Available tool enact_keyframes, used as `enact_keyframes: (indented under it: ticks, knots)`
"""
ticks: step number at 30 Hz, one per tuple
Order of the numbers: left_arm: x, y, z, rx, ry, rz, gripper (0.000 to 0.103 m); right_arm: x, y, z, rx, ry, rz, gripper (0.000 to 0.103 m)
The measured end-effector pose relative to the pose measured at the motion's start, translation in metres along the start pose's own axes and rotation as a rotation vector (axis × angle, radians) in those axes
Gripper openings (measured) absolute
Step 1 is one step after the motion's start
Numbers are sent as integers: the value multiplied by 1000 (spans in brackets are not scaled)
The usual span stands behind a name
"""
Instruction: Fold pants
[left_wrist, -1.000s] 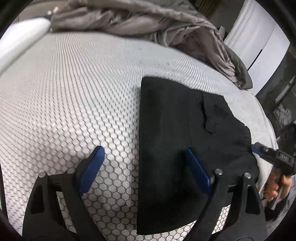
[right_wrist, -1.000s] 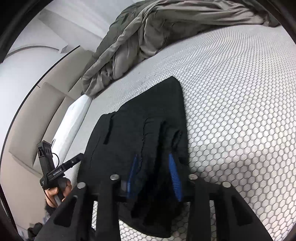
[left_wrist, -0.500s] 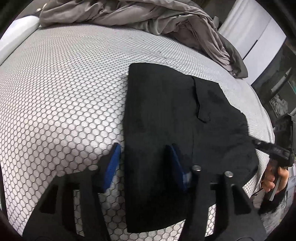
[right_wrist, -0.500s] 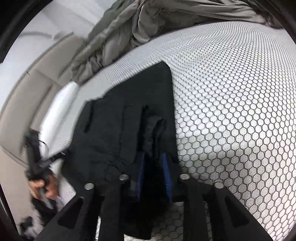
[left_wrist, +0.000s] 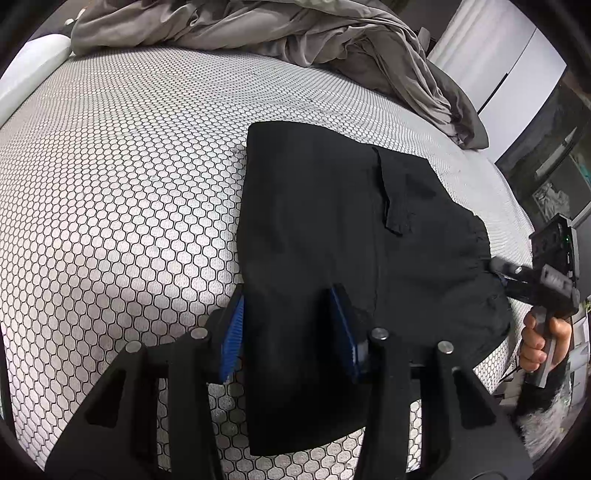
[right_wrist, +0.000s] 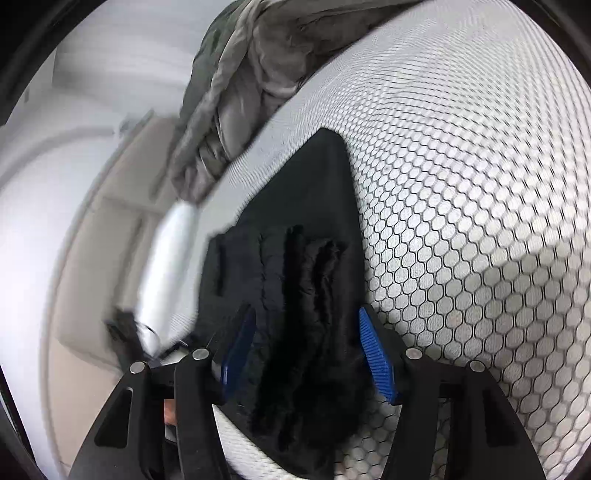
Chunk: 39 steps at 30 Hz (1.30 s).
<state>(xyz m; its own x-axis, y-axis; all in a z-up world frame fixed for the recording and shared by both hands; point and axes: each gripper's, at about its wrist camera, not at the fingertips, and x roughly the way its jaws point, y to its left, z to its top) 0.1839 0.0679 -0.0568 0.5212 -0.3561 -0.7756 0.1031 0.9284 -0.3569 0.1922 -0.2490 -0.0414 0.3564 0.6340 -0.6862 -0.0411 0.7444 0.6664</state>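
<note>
- The black pants (left_wrist: 332, 229) lay folded on the bed (left_wrist: 129, 184), which had a white cover with a black honeycomb pattern.
- The left hand-held gripper (left_wrist: 291, 328) sat at the near left edge of the pants. Its two blue pads (left_wrist: 232, 332) stood a moderate way apart, with a strip of the black cloth between them; I cannot tell if they pressed it.
- The right hand-held gripper (right_wrist: 306, 354) was at the bunched waistband end of the pants (right_wrist: 295, 295). Its blue pads (right_wrist: 375, 354) were spread wide, one at each side of the gathered cloth.
- In the left wrist view, the right hand-held gripper (left_wrist: 517, 277) was at the far right edge of the pants, with the person's hand (left_wrist: 539, 336) on its handle.
- A crumpled grey blanket (left_wrist: 277, 33) lay at the far end of the bed, apart from the pants.
</note>
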Motion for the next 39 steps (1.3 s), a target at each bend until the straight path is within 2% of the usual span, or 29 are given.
enact_keyframes:
  ticks: [2,4,9,12,14,15,17,18,19,20,22,24,28,33,36,39]
  knots:
    - [-1,-3,1,14,-1,6,39,12,11,-1,-77,14,-79,49]
    - [2,-8,7,33,-5,22,36,15,20,-5,-118,-9,-113,36]
    - [16,-11,39,51,-21,108,34,31,36,7,-105,-82,-133,33]
    - [26,-8,50,38,-39,120,34,48,46,21,-116,-110,-195,34]
    - [25,-7,50,26,-54,115,35,52,50,24,-145,-105,-229,40]
    - [23,-8,49,33,-66,121,37,52,51,24,-150,-100,-237,49]
    - [18,-13,46,65,-90,166,38,55,58,27,-183,-96,-255,54]
    - [15,-16,45,75,-101,182,39,52,59,24,-201,-103,-258,64]
    - [11,-18,42,83,-116,195,45,47,63,21,-221,-113,-267,74]
    - [4,-21,40,90,-140,201,49,43,66,20,-235,-127,-271,77]
    - [-11,-29,31,87,-203,196,71,33,73,16,-271,-171,-275,94]
    - [-30,-34,20,89,-272,183,86,21,83,7,-324,-204,-269,103]
    - [-47,-51,12,99,-350,188,100,4,104,-16,-408,-270,-299,103]
    - [-65,-59,-1,116,-383,179,101,0,116,-34,-481,-329,-291,103]
    - [-71,-64,-6,124,-394,194,102,-2,117,-38,-486,-355,-281,103]
    - [-73,-66,-9,124,-406,173,102,-3,118,-38,-479,-365,-267,103]
